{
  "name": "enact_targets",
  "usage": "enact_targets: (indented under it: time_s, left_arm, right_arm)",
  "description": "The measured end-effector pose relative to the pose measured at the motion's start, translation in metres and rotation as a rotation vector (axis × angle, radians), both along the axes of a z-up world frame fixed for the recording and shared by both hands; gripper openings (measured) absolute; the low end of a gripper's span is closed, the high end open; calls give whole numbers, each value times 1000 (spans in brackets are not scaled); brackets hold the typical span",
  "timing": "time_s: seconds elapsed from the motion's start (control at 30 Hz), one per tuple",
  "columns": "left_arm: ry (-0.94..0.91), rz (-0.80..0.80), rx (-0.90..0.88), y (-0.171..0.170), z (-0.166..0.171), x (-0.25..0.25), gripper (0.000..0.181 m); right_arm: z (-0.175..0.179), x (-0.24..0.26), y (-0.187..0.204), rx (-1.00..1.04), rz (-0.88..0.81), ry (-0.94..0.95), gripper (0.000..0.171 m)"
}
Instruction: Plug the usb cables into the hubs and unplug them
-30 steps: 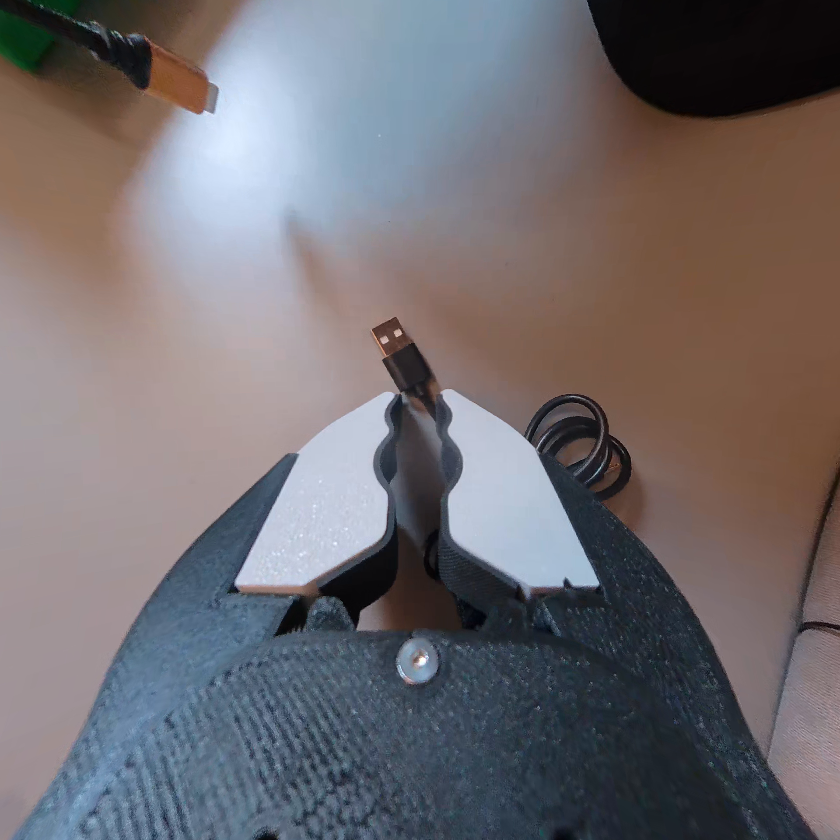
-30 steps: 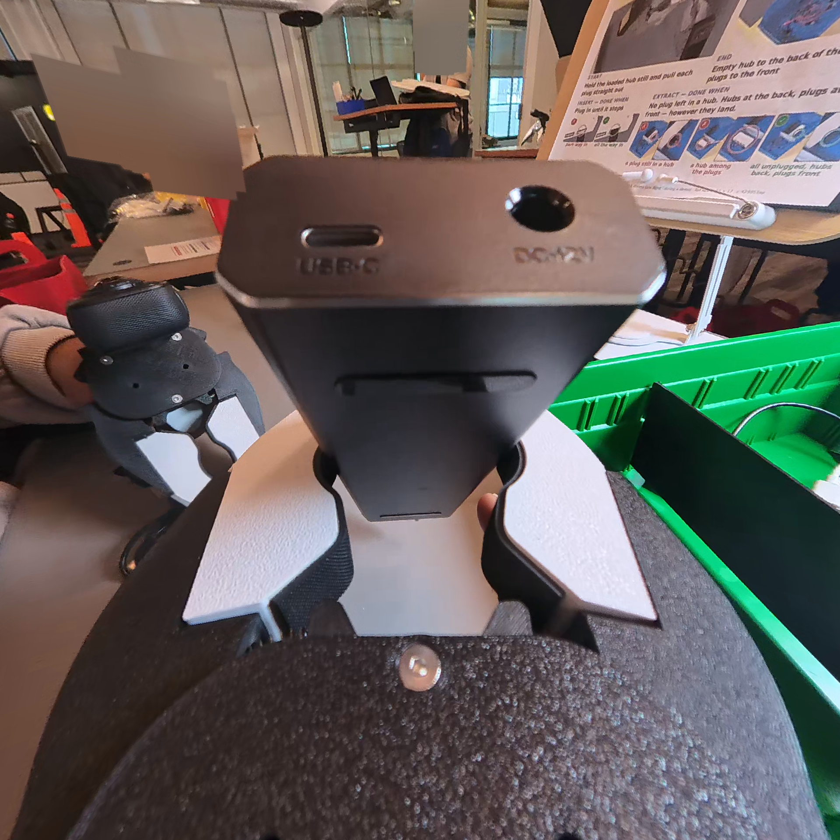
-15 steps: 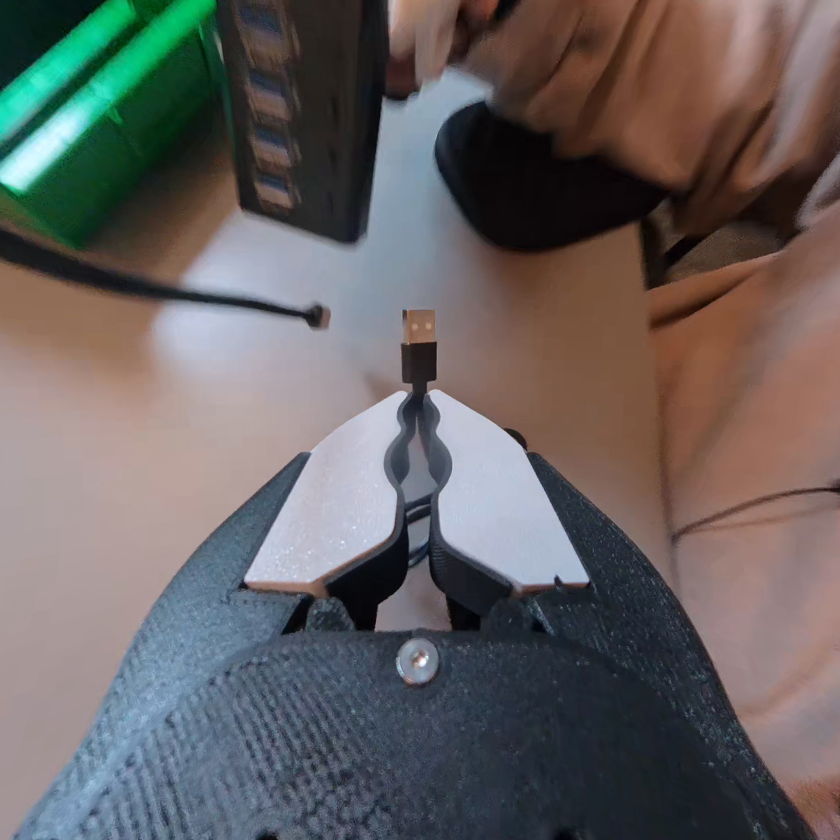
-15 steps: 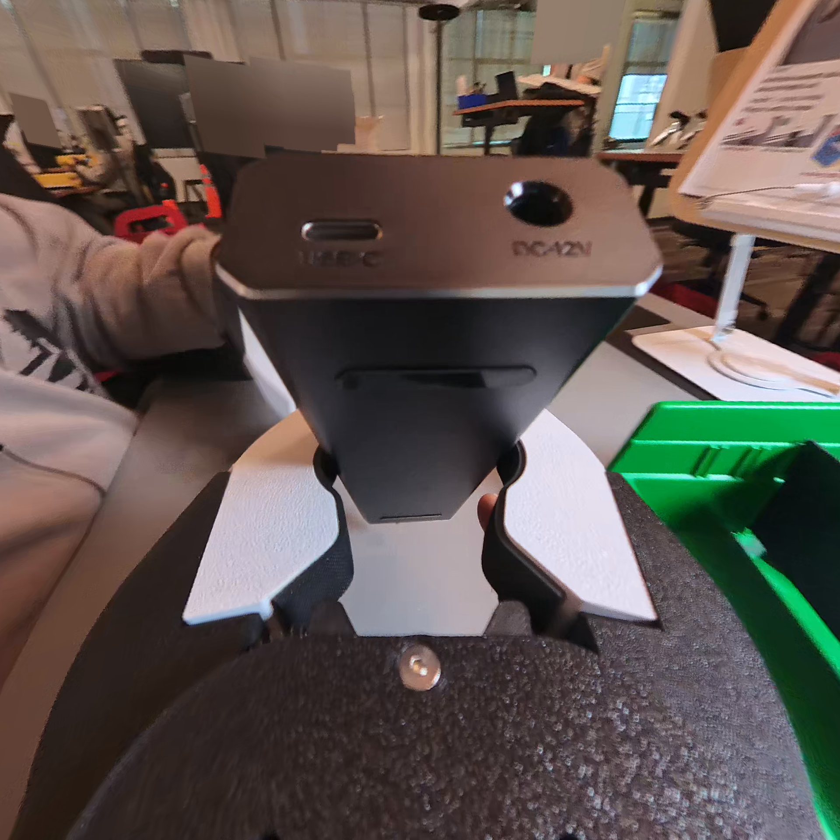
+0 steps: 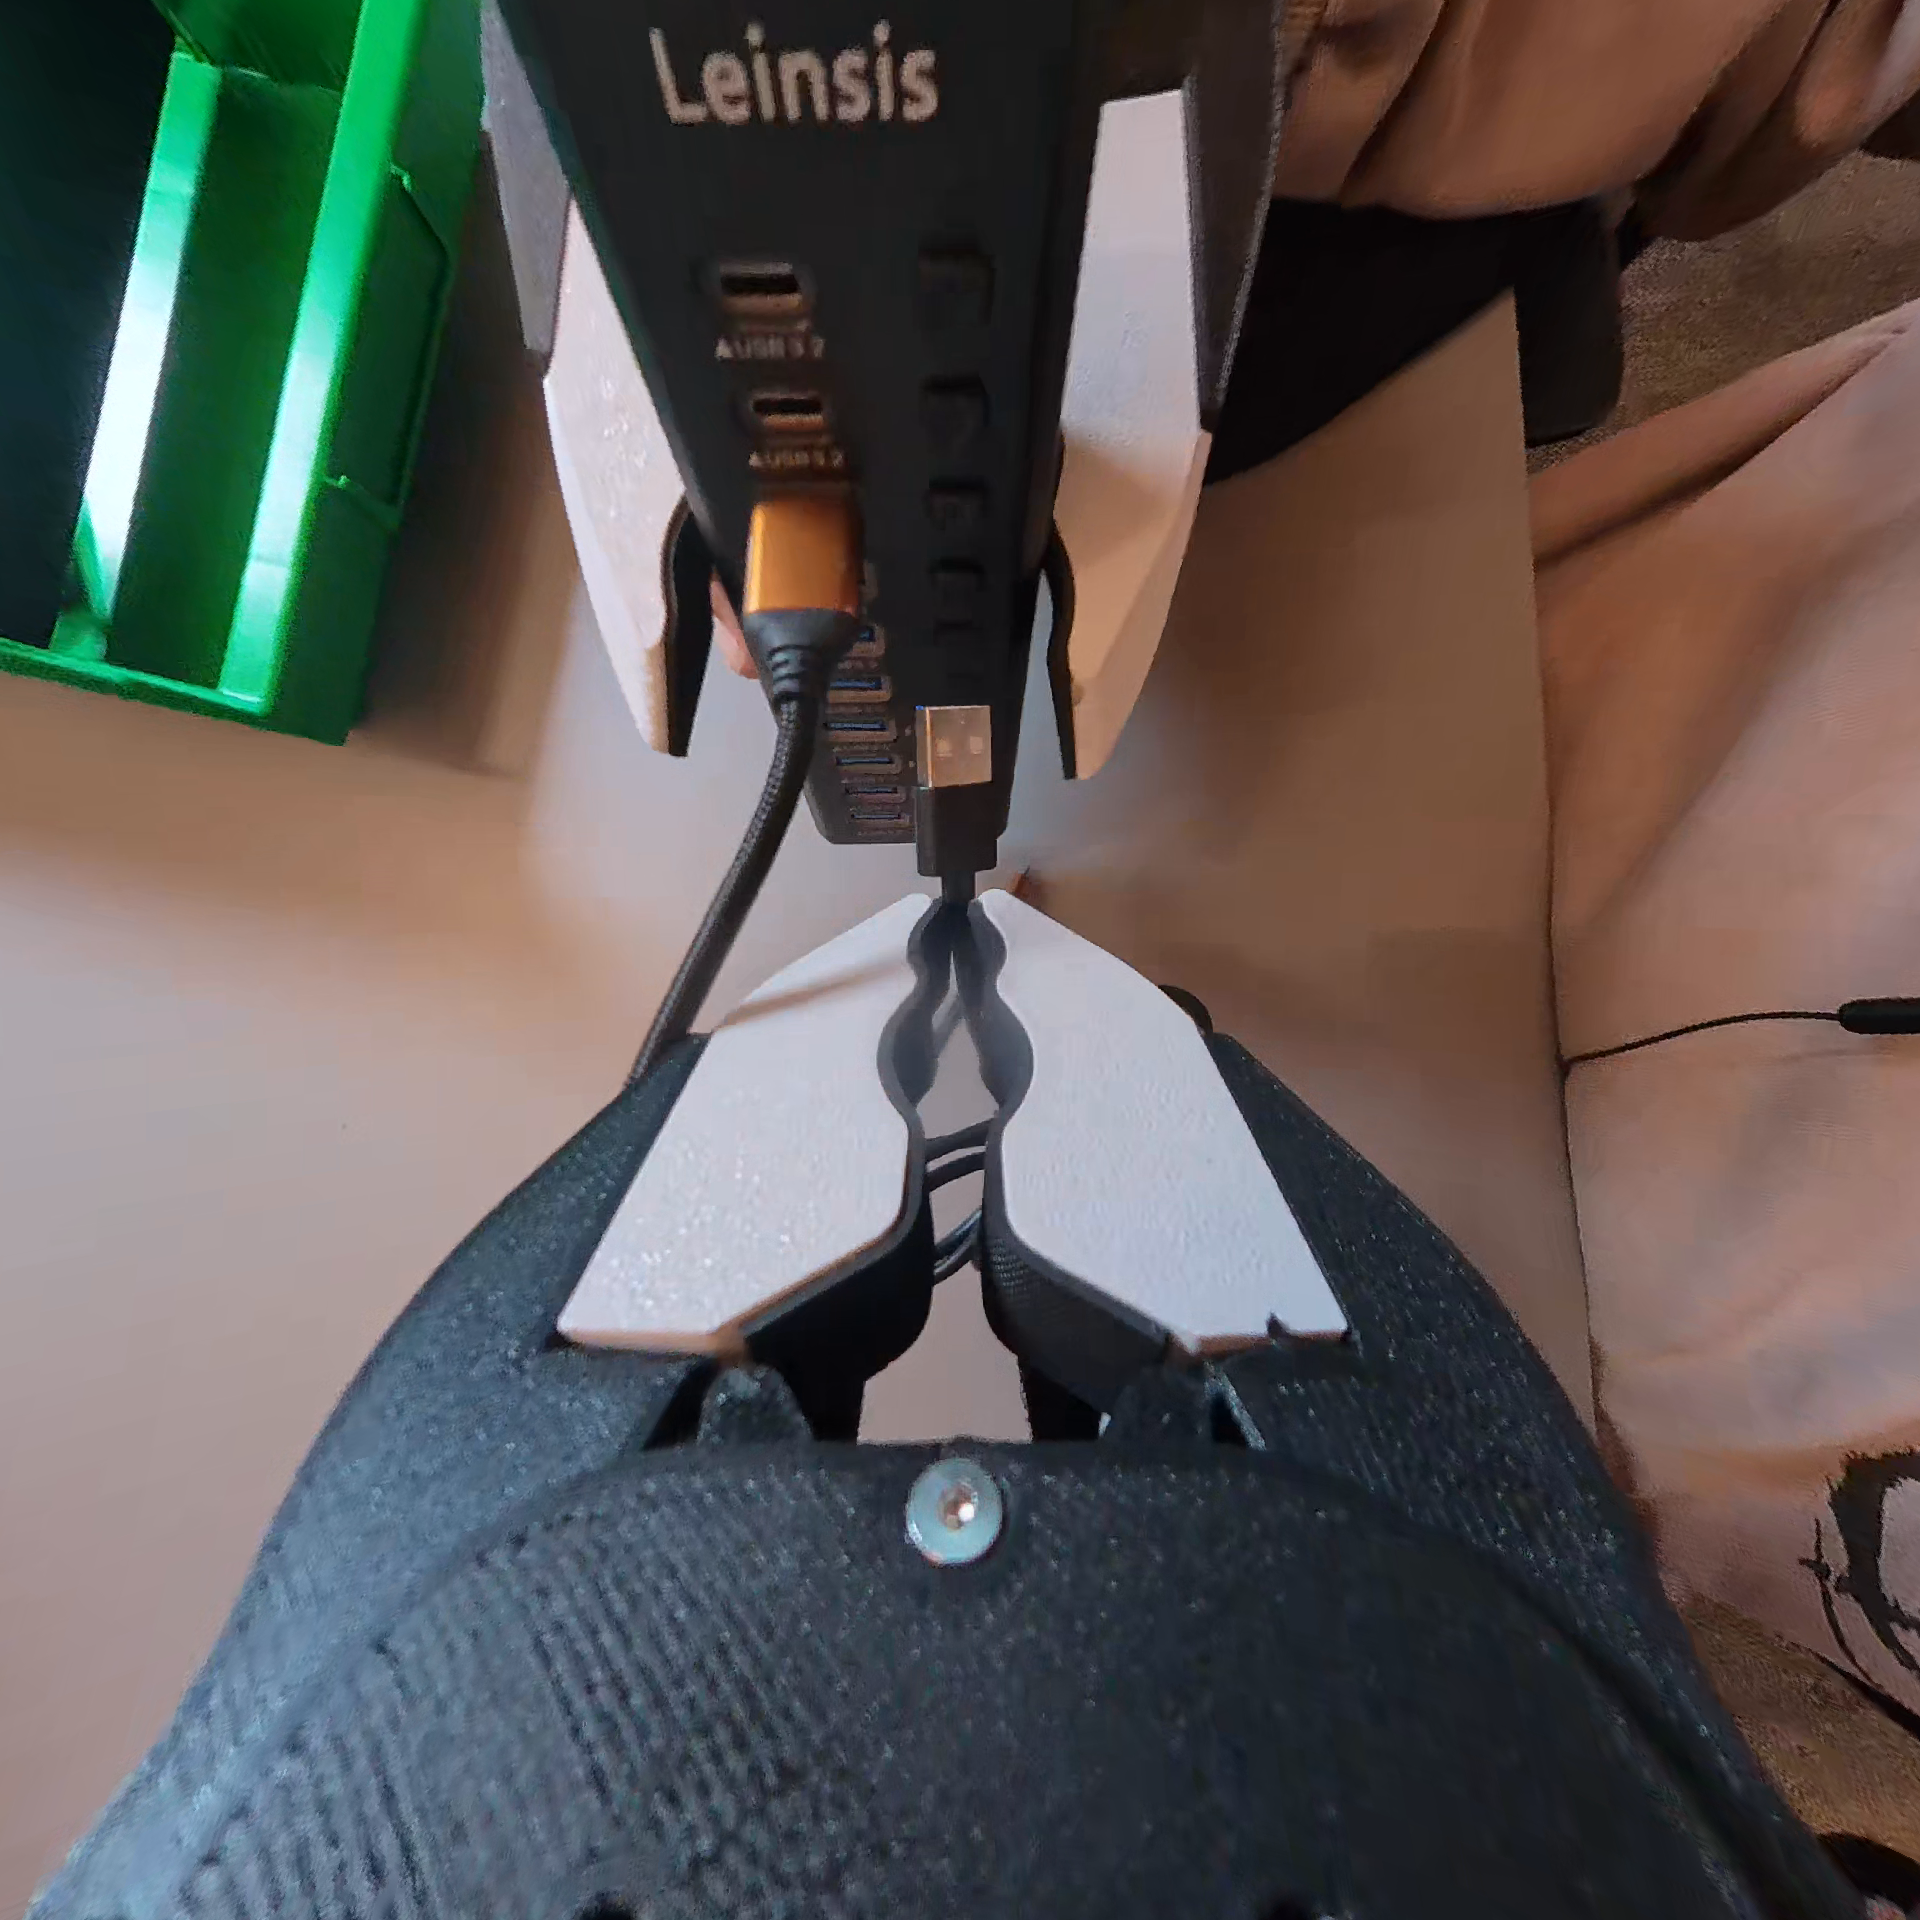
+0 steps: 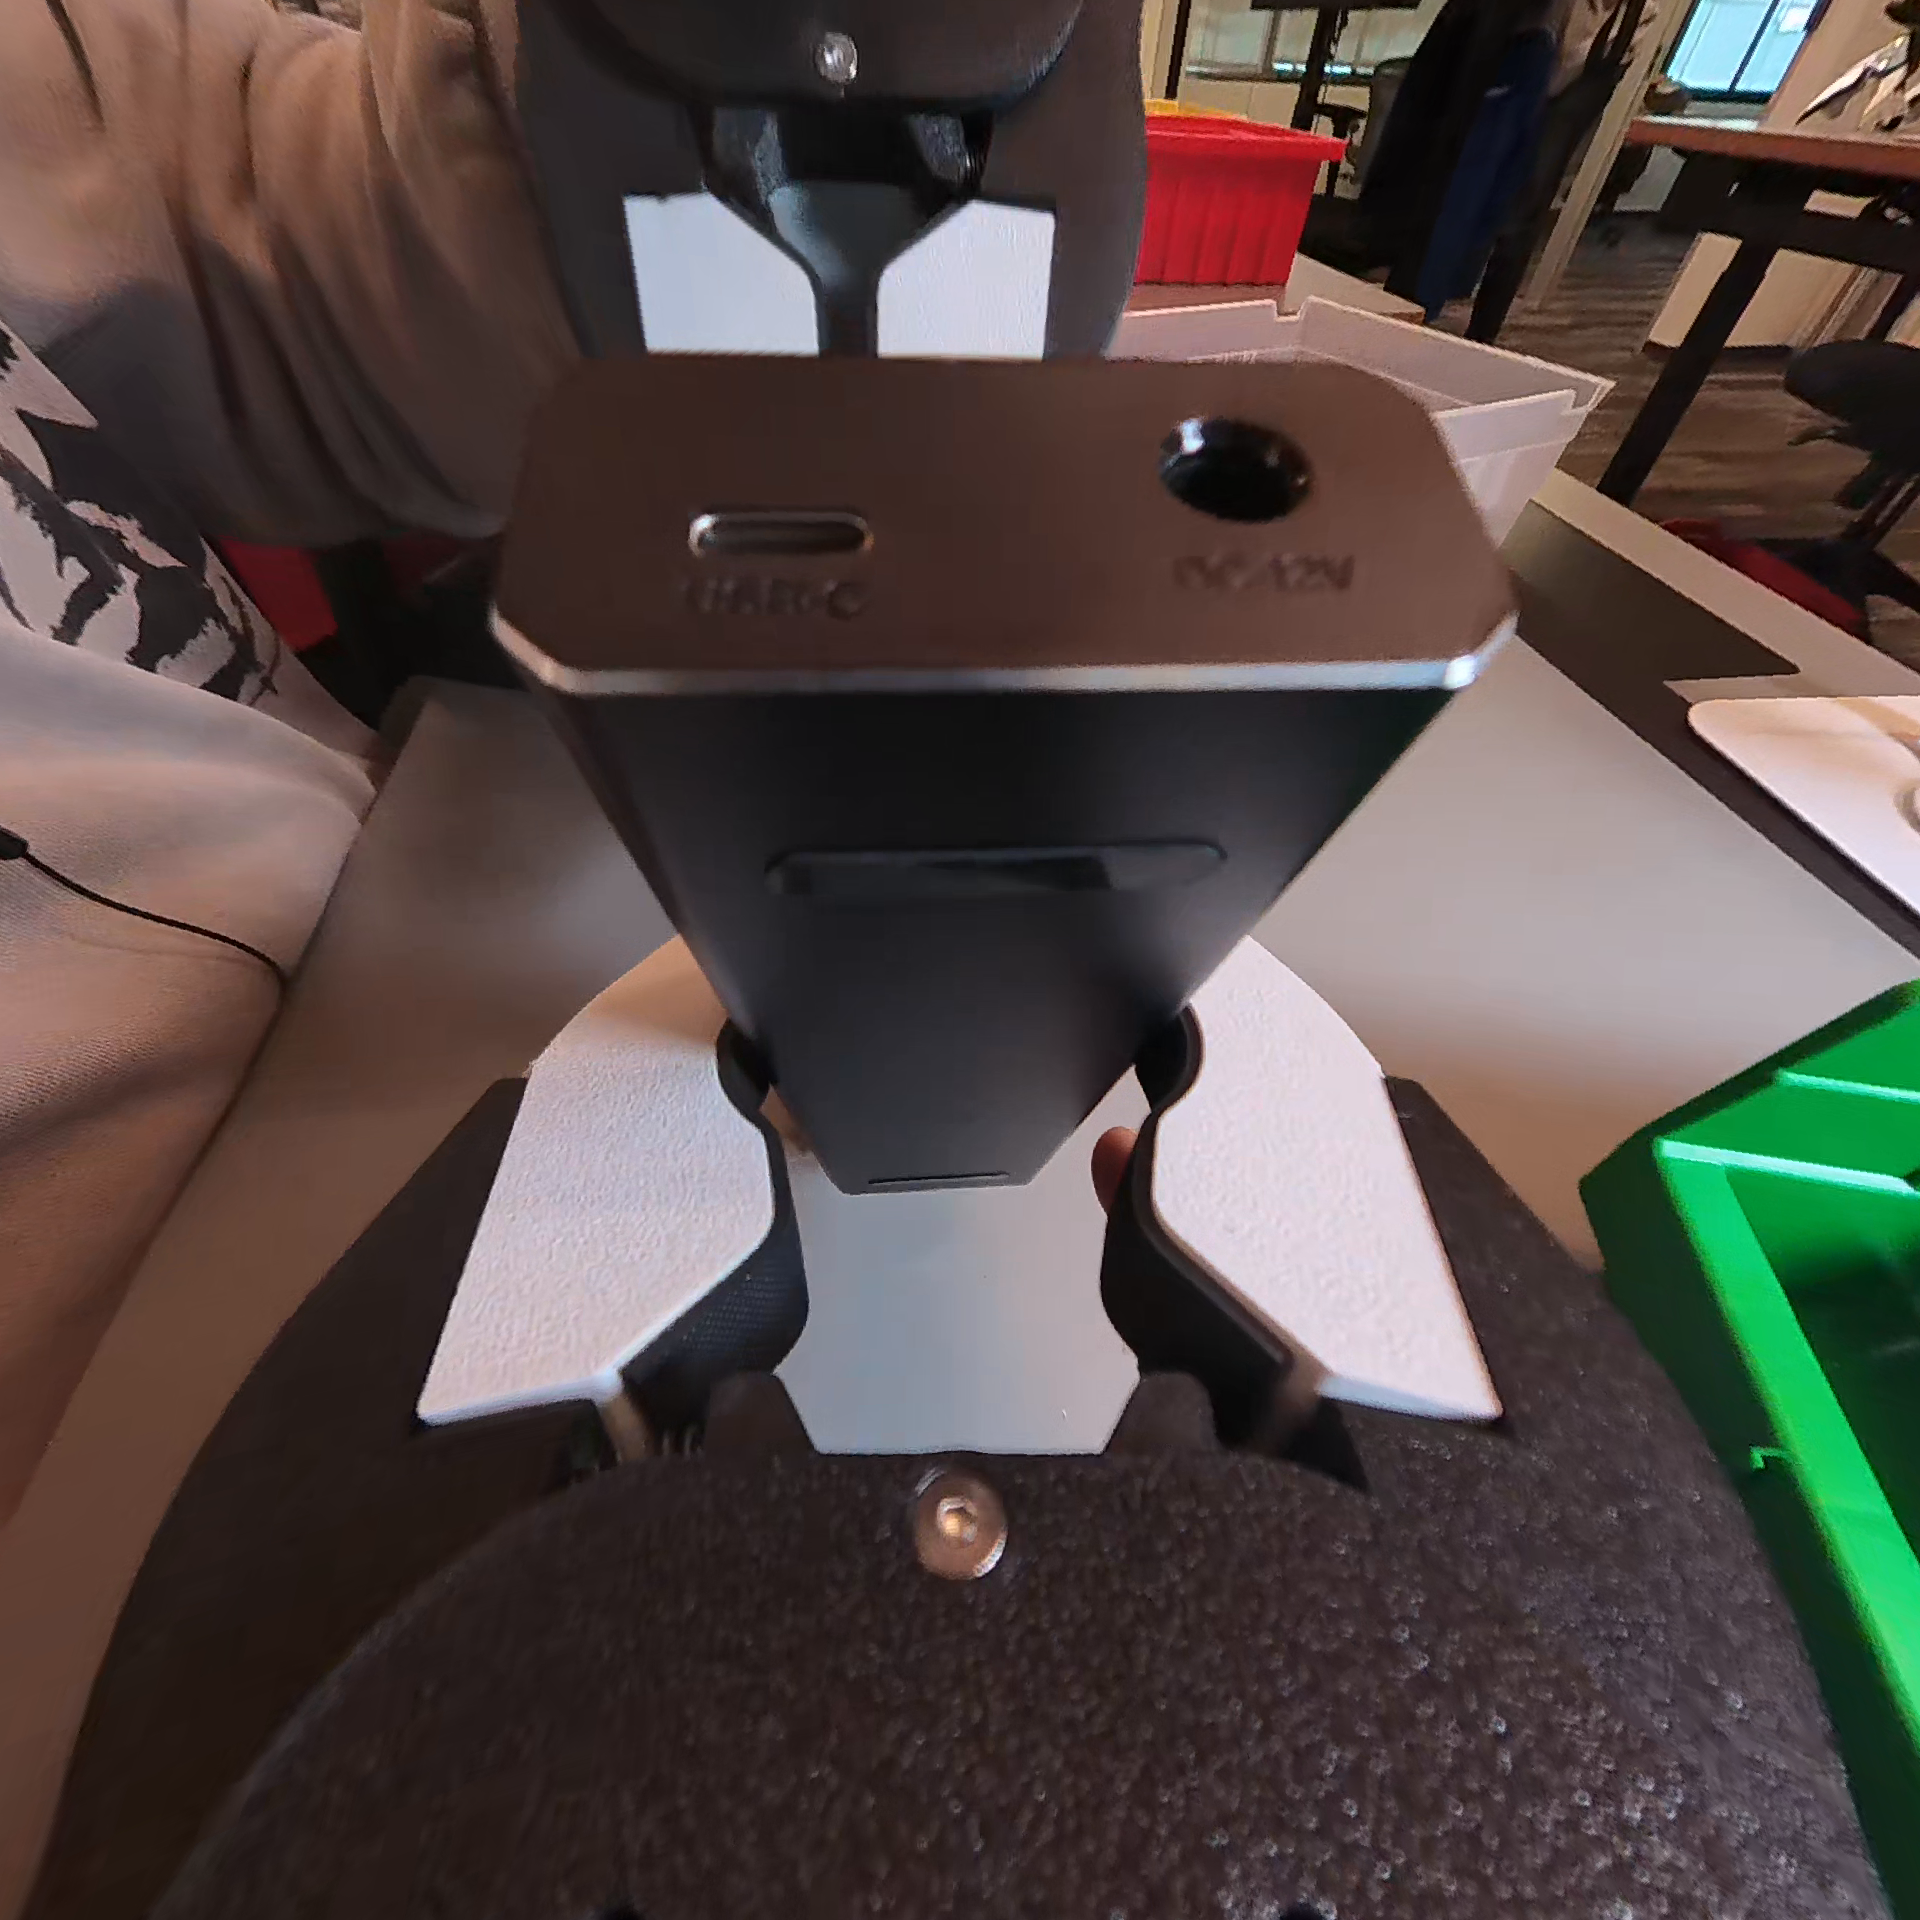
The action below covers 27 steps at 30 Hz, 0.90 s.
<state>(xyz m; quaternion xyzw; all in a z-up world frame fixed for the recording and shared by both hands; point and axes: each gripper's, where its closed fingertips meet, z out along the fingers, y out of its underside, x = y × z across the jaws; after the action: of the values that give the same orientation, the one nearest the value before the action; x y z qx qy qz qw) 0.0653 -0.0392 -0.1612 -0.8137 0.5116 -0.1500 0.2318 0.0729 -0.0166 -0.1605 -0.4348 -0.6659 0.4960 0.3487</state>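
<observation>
USB plug (image 5: 954, 774) sits just short of the black hub (image 5: 883, 416), not inserted; my left hand-held gripper (image 5: 958, 906) is clenched on its thin cable. My right hand-held gripper (image 6: 961, 1081) grasps the hub above the surface (image 5: 260, 987). An orange-shelled braided cable (image 5: 800, 566) is already plugged in, green bin (image 5: 218, 416) far left.

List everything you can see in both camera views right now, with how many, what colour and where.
USB hub: one, black, lifted off the table, clamped in the right gripper.
Orange-shelled plug: one, braided black cable, seated in a hub port.
Black USB plug: one, silver tip, just short of the hub's ports.
Green bin: one, on the table beside the hub.
Red bin: one, background.
White bin: one, behind the hub.
Table: one, pale.
Sleeve: one, beige, person's arm.
Left gripper: shut on the black plug's cable.
Right gripper: shut on the hub.
</observation>
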Motion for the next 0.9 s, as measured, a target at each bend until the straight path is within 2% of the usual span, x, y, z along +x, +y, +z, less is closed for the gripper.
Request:
enact_targets:
  time_s: [0.17,0.47,0.9]
  left_arm:
    - [-18,-10,11,-3,15,0,3]
    - [169,42,32,11,7,-5,3]
    - [274,26,-58,24,4,-3,3]
  right_arm:
    - [-2,0,0,11,2,-9,70]
    - [-2,-4,3,44,-43,-4,70]
    - [-10,-6,11,130,-99,-34,70]
